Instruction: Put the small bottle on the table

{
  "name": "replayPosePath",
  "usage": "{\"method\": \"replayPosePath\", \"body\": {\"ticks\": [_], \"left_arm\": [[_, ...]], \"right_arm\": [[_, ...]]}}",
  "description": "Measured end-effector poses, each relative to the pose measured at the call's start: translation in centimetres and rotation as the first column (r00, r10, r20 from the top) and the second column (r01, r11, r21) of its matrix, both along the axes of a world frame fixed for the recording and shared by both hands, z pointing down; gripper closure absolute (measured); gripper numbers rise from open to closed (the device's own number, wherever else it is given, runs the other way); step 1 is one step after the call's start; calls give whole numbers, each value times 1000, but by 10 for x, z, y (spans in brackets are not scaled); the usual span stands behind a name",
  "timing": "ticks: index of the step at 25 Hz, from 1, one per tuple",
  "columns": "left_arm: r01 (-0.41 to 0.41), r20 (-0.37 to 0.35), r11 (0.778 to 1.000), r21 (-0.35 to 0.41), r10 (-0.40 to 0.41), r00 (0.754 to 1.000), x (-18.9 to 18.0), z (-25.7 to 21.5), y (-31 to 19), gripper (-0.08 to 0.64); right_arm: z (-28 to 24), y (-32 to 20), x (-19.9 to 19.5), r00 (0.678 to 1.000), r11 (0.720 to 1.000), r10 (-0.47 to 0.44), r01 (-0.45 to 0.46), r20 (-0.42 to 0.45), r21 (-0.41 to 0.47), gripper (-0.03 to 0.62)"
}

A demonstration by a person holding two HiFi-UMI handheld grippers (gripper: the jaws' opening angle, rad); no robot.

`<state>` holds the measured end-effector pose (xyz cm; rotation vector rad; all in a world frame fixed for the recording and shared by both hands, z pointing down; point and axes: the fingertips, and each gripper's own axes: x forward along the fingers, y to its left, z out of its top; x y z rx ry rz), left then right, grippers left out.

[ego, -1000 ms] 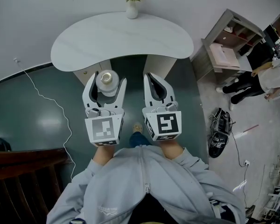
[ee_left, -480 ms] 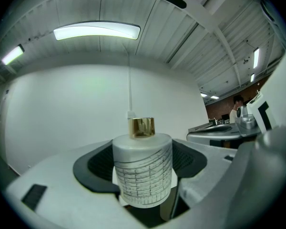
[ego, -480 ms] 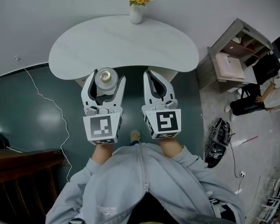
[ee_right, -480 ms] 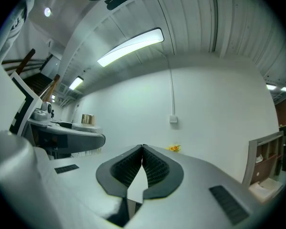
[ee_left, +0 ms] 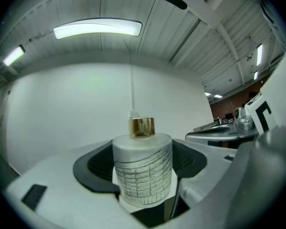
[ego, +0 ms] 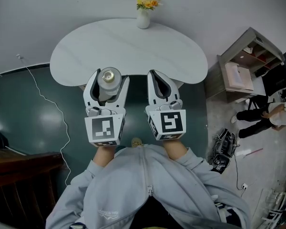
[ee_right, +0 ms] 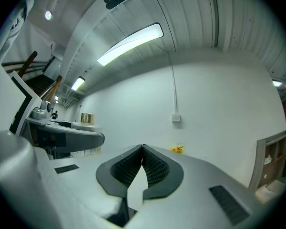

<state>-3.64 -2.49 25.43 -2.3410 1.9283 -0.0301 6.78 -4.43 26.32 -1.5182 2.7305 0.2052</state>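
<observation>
The left gripper [ego: 109,86] clamps the small bottle [ego: 109,76] upright for setting down, just short of the table [ego: 133,44] at twelve o'clock. The right gripper [ego: 156,78] is pinched together, empty.

you're holding two grippers: the left gripper [ego: 109,76] and the right gripper [ego: 156,75]. you've got one small bottle [ego: 109,78], one table [ego: 128,44], one vase of flowers [ego: 143,18], one white cable [ego: 43,99], one black bag [ego: 221,149] and one shelf unit [ego: 238,78].
</observation>
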Motion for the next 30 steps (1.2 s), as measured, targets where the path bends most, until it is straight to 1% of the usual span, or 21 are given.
{"method": "replayPosePath", "body": {"ticks": [5, 12, 19, 24, 30], "left_arm": [[3, 1, 1000, -9, -3, 1000, -6, 4, -16, 225], [1, -19, 1000, -26, -2, 1000, -18, 11, -49, 225], [-26, -13, 999, -21, 26, 1000, -31, 11, -97, 225], [-51, -12, 998, -39, 50, 999, -39, 19, -134, 225], [-70, 8, 997, -30, 71, 997, -51, 19, -183, 225]], "right_arm": [[5, -17, -4, 1000, 1000, -6, 6, -9, -10, 565], [11, -46, -11, 1000, 1000, 2, -2, -21, -27, 565], [13, -91, -28, 1000, 1000, 16, -17, -24, -23, 565], [19, -127, -42, 1000, 999, 23, -23, -7, -33, 565], [16, -172, -59, 999, 999, 35, -35, -16, -4, 565]]}}
